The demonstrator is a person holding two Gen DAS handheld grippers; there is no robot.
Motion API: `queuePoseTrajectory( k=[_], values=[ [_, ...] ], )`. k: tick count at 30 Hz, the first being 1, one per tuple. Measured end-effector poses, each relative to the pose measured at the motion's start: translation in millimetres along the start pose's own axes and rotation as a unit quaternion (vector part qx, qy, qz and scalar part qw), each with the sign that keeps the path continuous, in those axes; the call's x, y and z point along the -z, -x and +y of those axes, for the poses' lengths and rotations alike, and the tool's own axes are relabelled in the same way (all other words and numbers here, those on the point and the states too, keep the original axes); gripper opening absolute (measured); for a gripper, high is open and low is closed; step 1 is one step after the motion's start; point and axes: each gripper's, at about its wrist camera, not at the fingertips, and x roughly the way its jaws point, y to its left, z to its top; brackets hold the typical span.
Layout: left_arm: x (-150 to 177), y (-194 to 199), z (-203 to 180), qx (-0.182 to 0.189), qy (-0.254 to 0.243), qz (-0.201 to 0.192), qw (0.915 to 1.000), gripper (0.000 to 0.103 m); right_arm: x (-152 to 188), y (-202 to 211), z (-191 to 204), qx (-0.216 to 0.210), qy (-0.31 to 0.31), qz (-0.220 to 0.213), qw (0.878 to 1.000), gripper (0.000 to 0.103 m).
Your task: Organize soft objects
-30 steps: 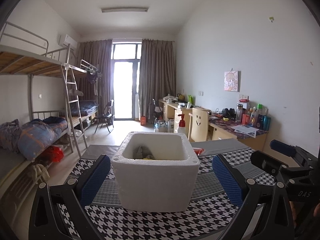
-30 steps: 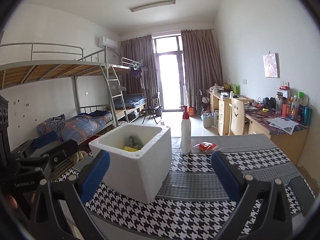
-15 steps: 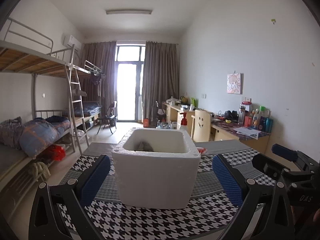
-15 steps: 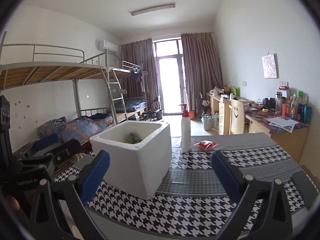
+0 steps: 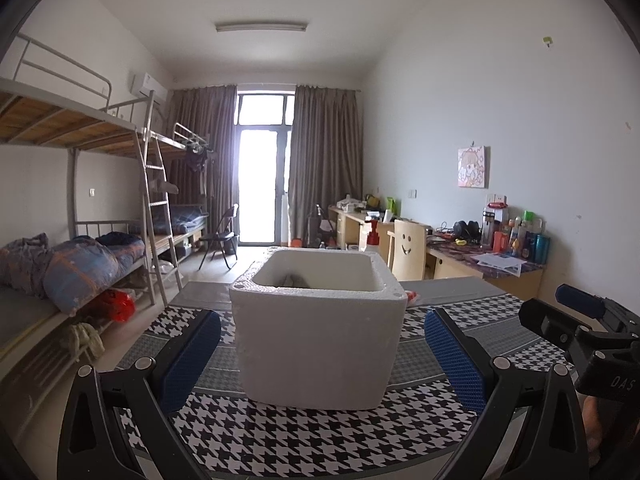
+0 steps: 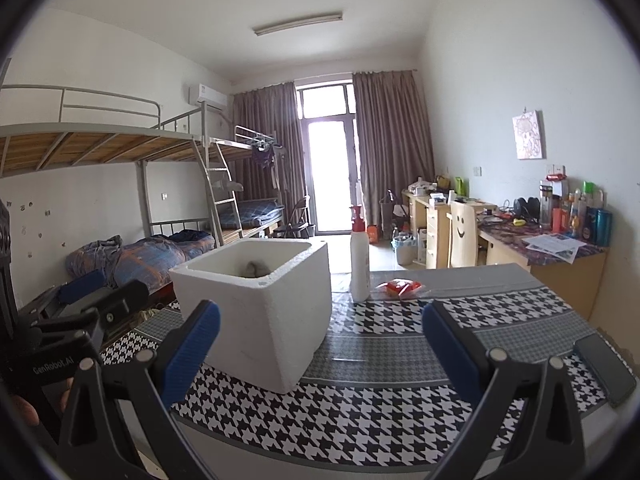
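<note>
Foam box [image 5: 320, 336] mid-table, grey soft item [image 6: 252, 269] inside: light, limp, best pinched at a bunched fold. Left gripper [image 5: 320, 354] wide, empty; right gripper [image 6: 320, 346] wide, empty.

The left gripper [image 5: 322, 354] was held level, its two blue-padded fingers [image 5: 191, 354] spread wide with nothing between them. The right gripper [image 6: 320, 354] matched it, jaws parted wide and empty, pointing toward the far end of the room. Each gripper appeared at the edge of the other's view: the right one at the near right of the left camera, the left one at the near left of the right camera. Fingertips of a hand [image 6: 24, 414] wrapped the left gripper's body from below.
</note>
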Motion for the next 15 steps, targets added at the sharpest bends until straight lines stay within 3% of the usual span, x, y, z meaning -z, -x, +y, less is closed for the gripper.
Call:
queuePoseTrajectory(
  k=[15],
  values=[
    [2.3, -1.1, -0.2, -0.008, -0.005, 0.005, 0.9999, 0.102, 4.9, -2.9, 0.8, 0.001, 0.004, 0.006, 1.000, 0.102]
  ],
)
